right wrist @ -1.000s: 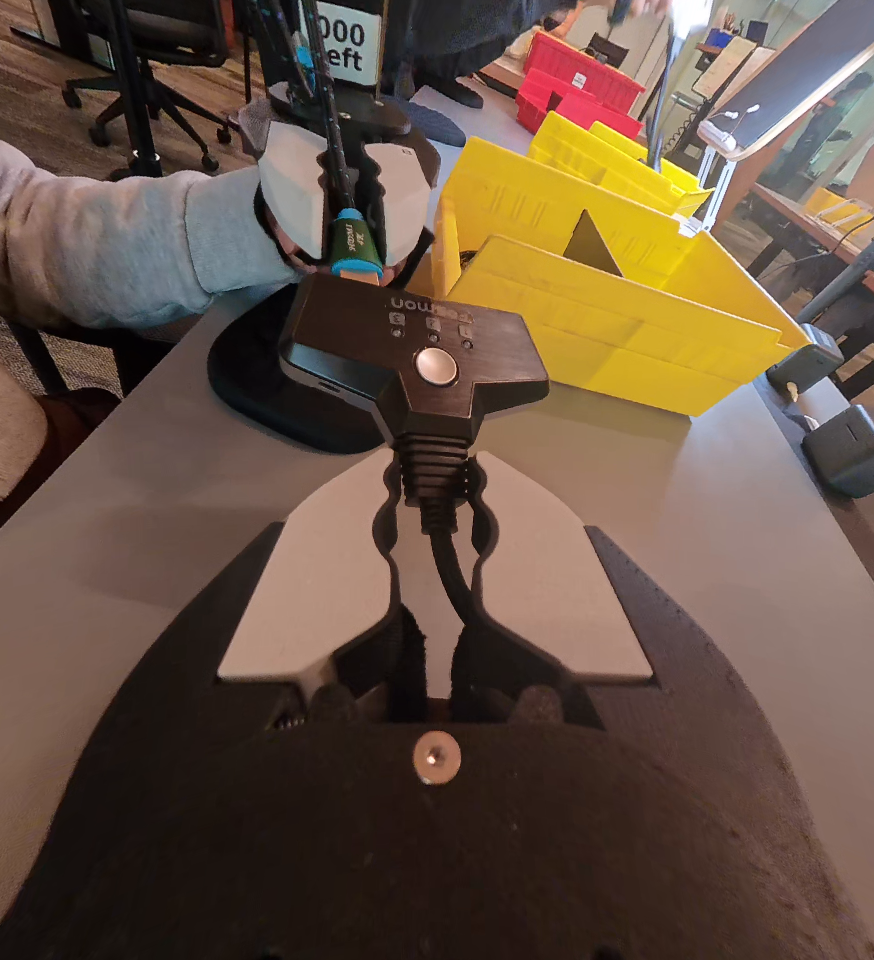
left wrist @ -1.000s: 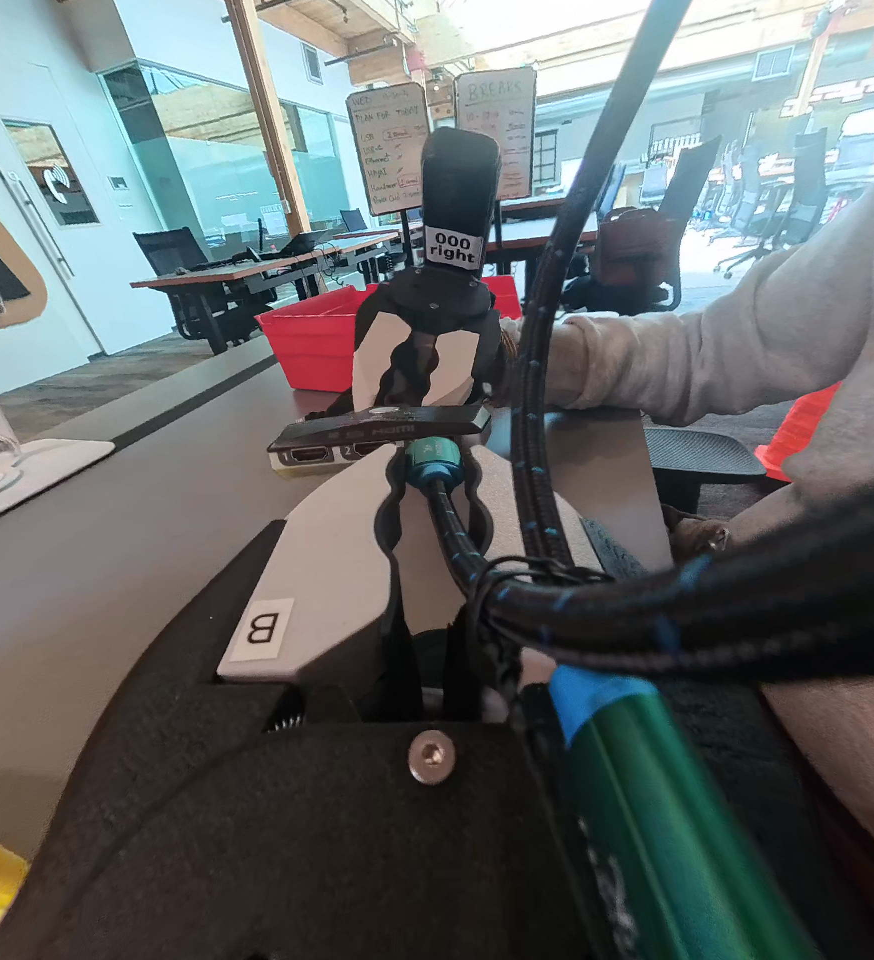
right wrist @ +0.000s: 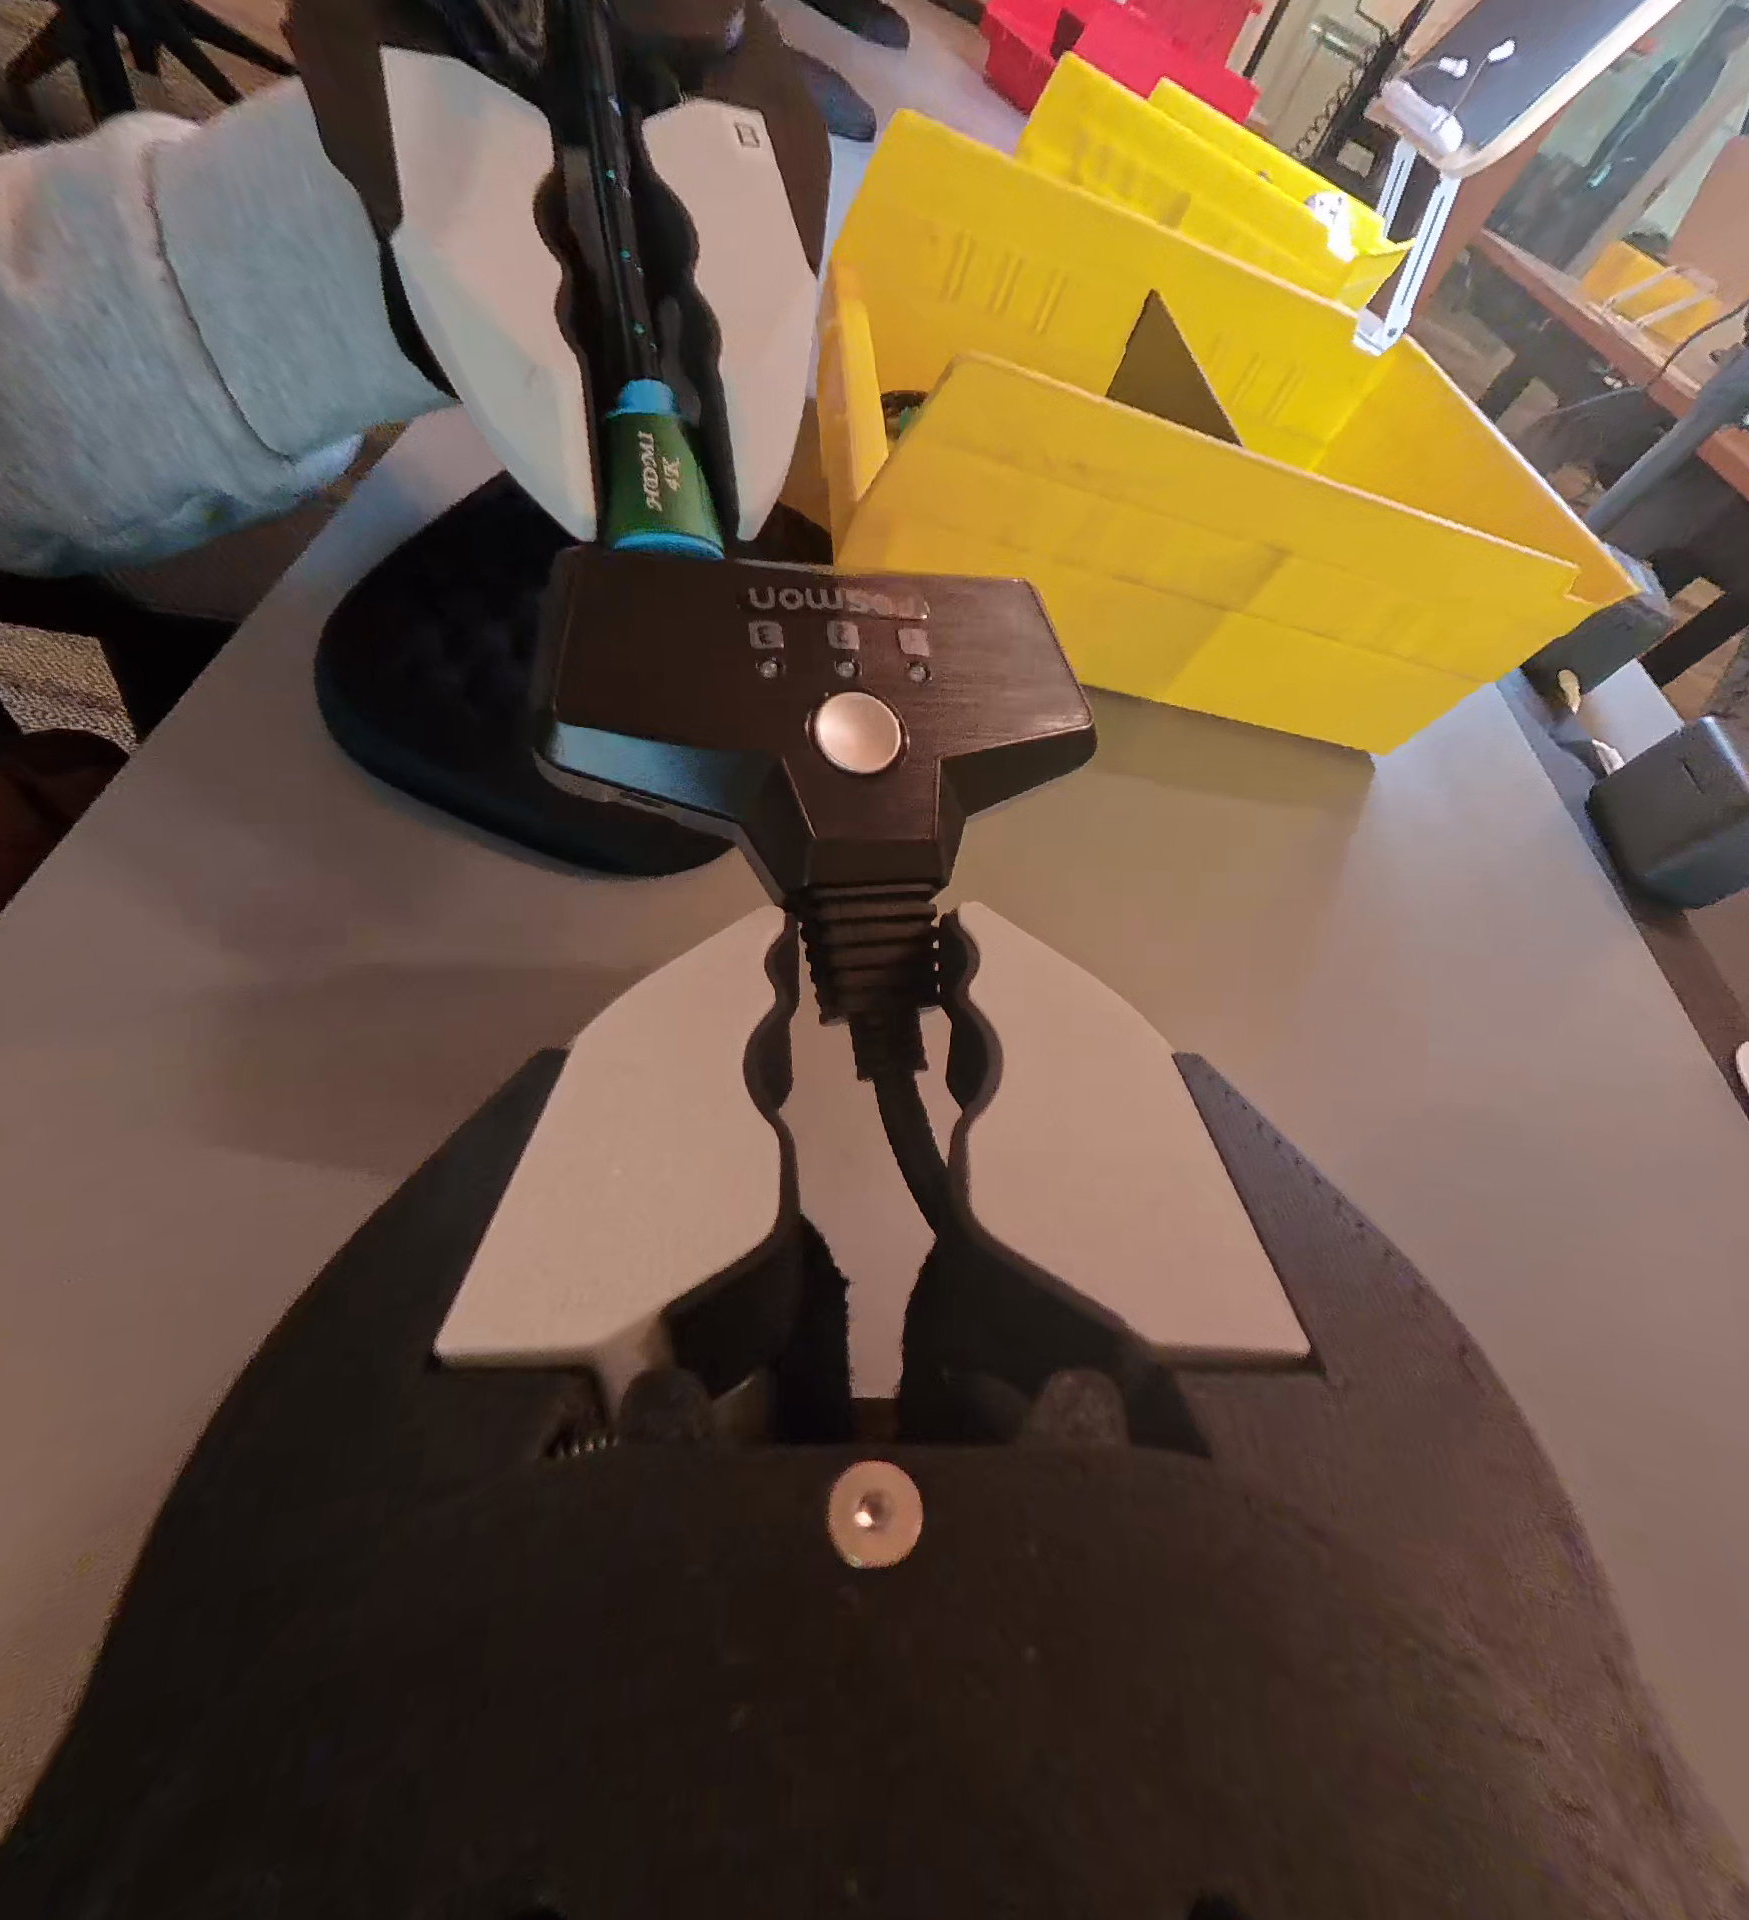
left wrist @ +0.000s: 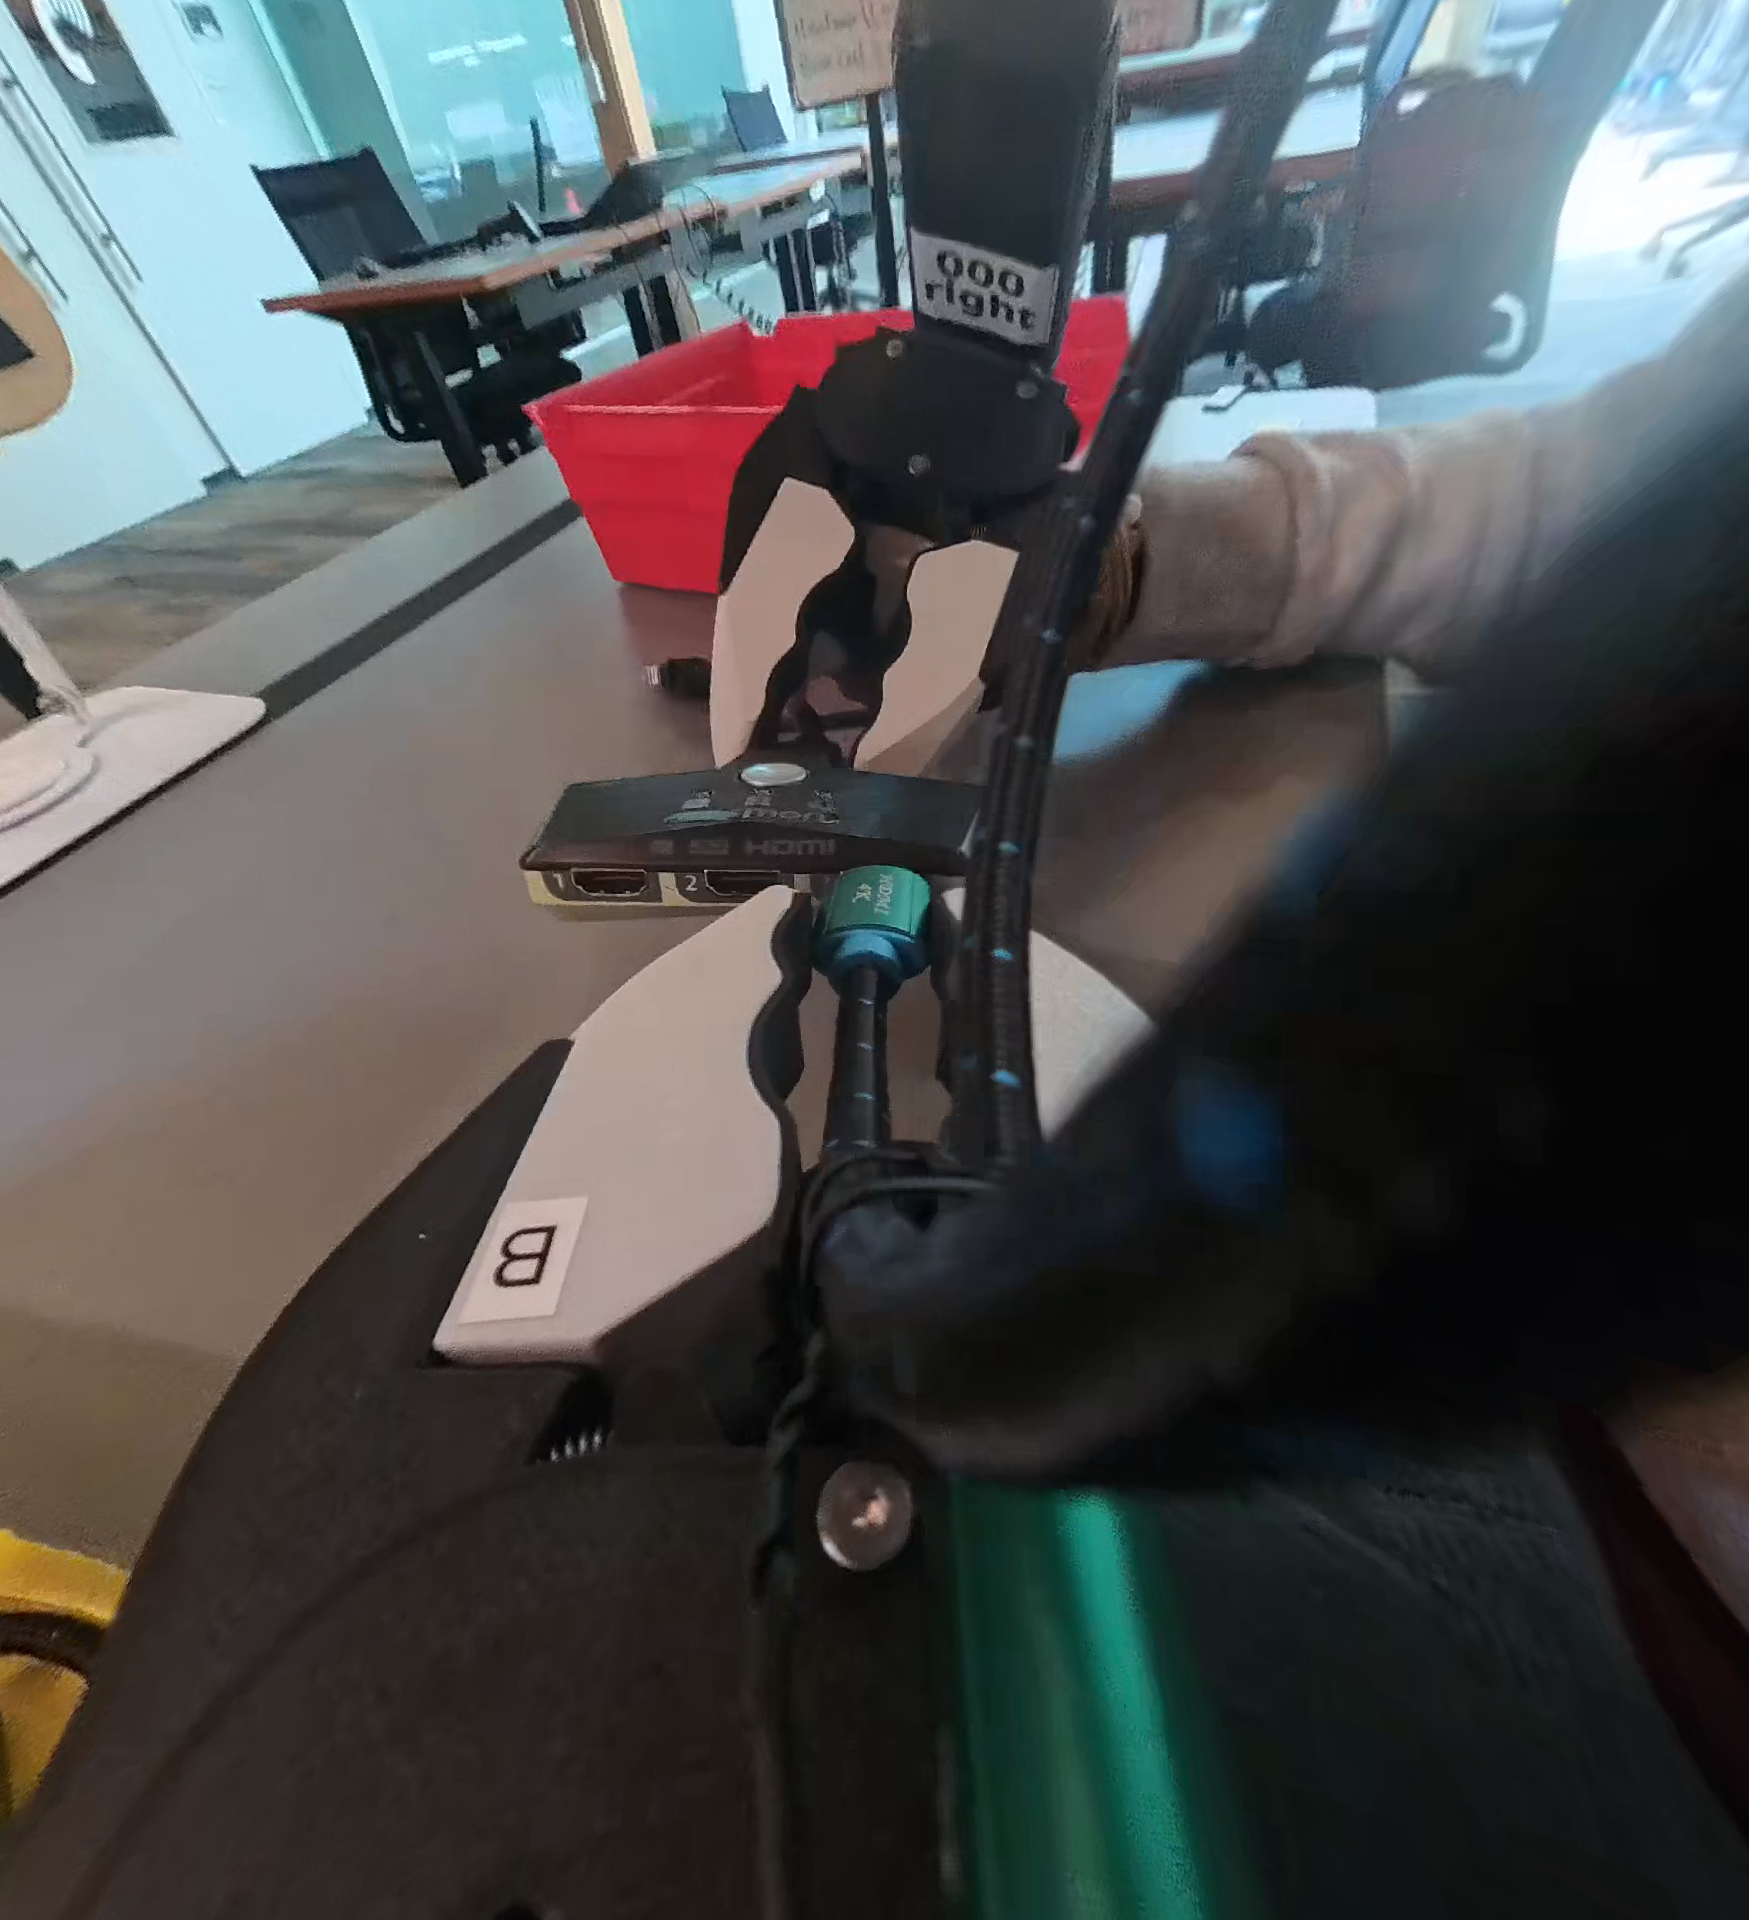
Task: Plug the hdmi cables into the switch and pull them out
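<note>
Above the table [right wrist: 278, 935], switch [right wrist: 818, 675] meets green plug [right wrist: 664, 483] (both gripped).

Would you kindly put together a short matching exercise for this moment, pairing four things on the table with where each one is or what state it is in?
Things:
1. HDMI plug
2. switch
3. yellow bin
4. red bin

Places or states:
A. gripped at its ribbed cable collar by the right gripper
B. behind the right gripper in the left wrist view
C. clamped in the left gripper, at the switch's port edge
D. beside the switch, standing on the table

Pairs: 1-C, 2-A, 3-D, 4-B
</note>
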The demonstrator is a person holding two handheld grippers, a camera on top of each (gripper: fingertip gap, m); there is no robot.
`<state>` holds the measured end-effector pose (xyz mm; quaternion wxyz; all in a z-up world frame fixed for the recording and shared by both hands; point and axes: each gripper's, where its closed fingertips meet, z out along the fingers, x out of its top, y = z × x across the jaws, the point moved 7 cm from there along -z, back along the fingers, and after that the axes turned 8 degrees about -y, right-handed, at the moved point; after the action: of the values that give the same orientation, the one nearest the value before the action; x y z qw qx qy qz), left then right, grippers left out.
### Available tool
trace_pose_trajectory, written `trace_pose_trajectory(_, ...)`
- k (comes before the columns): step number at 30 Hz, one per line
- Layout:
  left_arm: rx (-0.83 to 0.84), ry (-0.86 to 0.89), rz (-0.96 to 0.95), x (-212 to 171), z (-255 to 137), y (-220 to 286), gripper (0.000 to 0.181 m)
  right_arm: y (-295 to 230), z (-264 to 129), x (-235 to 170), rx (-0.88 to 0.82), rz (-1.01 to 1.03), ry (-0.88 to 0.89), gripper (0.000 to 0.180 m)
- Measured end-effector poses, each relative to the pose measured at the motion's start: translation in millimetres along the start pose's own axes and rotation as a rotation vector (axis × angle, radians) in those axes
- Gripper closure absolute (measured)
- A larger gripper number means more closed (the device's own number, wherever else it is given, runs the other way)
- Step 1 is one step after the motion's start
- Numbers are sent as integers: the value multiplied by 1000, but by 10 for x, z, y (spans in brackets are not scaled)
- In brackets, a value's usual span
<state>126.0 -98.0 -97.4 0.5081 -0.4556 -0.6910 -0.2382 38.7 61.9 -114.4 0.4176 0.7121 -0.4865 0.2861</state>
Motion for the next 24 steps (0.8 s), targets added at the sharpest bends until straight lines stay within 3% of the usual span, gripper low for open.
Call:
trace_pose_trajectory(1, 11, -15, 2, 4, 5, 2, 159, 4, 11, -8, -3, 4, -7, 155)
trace_pose_trajectory(6, 52, -27, 40, 11, 42, 6, 158, 24, 17, -26, -34, -4, -41, 154)
trace_pose_trajectory(13, 235, 395, 86, 226, -158, -79, 141, 125, -226, 381, -151, -45, 195, 155)
trace_pose_trajectory(16, 290, 422, 52, 190, -105, -138, 131, 287, -397, 567, -205, -29, 282, 155)
trace_pose_trajectory(20, 281, 429, -1, 121, -4, -183, 131, 549, -716, 895, -260, -25, 390, 155)
trace_pose_trajectory(24, 299, 402, 74, 114, -4, -155, 132, 617, -799, 965, -304, -108, 354, 156)
